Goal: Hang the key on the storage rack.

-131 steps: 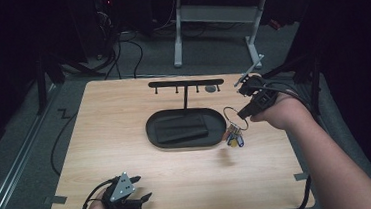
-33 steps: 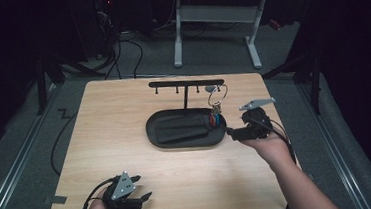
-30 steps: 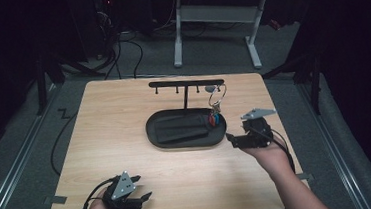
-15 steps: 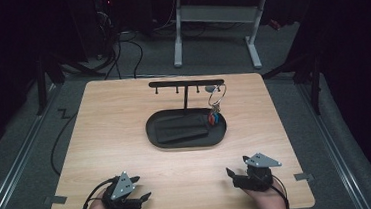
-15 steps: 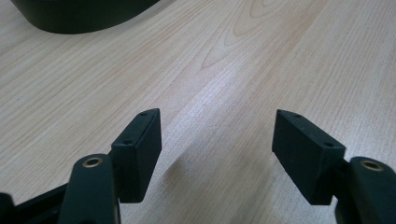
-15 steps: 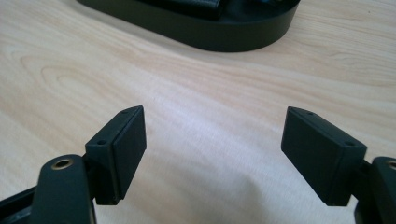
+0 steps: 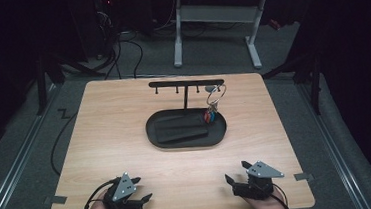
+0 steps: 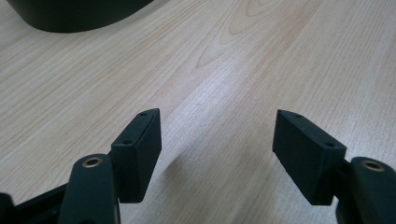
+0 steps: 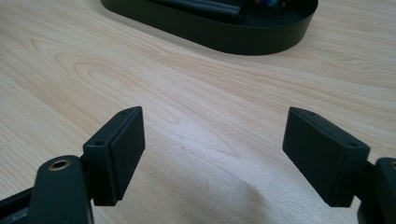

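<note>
**Keys on the hook, both tools parked empty**

The key bunch hangs by its ring from the right-end peg of the black T-shaped rack. Its coloured tags dangle just over the right end of the oval black tray. A dark flat slab lies in the tray, long axis roughly left-right across the tabletop. I judge the hanging step done, since the keys hang on the peg free of both tools.

My right tool sits at the near right edge of the tabletop, jaws spread wide, nothing between them. In the right gripper view the right tool looks over bare wood toward the tray wall, with a hint of the coloured tags at the top edge. My left tool rests at the near left edge, also spread and empty. In the left gripper view the left tool faces bare wood, with a sliver of the tray at the top left corner.

Key relation: the keys lie straight ahead of the right tool and a touch to its left, well apart from it, across open wood. The left tool is farther and would have to cross the tray. The bunch hangs vertical, ring up, so any regrasp is the right hand's job, going forward and up.
</note>
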Demonstrator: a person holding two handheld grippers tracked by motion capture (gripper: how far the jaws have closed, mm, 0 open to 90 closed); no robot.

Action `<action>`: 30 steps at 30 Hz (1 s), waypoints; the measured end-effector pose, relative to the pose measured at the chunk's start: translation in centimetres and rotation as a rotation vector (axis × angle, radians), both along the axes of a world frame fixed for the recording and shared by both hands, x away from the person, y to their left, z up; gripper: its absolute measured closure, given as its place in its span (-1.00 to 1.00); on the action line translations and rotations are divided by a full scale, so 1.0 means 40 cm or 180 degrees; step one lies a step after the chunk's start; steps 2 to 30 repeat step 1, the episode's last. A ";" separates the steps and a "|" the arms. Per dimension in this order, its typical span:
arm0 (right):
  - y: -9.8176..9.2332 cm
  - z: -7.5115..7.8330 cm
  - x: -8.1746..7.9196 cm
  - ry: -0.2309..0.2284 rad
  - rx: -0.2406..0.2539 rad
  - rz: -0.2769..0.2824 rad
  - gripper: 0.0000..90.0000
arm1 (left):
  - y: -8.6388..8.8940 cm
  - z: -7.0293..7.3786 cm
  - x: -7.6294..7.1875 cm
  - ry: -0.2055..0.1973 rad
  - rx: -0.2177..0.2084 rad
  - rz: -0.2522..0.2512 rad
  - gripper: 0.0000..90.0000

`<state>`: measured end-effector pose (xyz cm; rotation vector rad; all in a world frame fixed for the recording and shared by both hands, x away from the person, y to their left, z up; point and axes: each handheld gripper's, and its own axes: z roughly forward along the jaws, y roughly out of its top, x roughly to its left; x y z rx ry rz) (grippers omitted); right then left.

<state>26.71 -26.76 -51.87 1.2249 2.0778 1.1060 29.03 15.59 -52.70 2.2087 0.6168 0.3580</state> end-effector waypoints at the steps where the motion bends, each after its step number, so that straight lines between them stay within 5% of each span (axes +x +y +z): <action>1: 0.001 0.000 0.001 -0.0003 0.0004 -0.0001 -0.53 | 0.002 0.001 0.000 0.0004 0.0002 0.0006 -0.26; 30: 0.001 0.000 0.001 -0.0003 0.0004 -0.0001 -0.53 | 0.002 0.001 0.000 0.0004 0.0002 0.0006 -0.26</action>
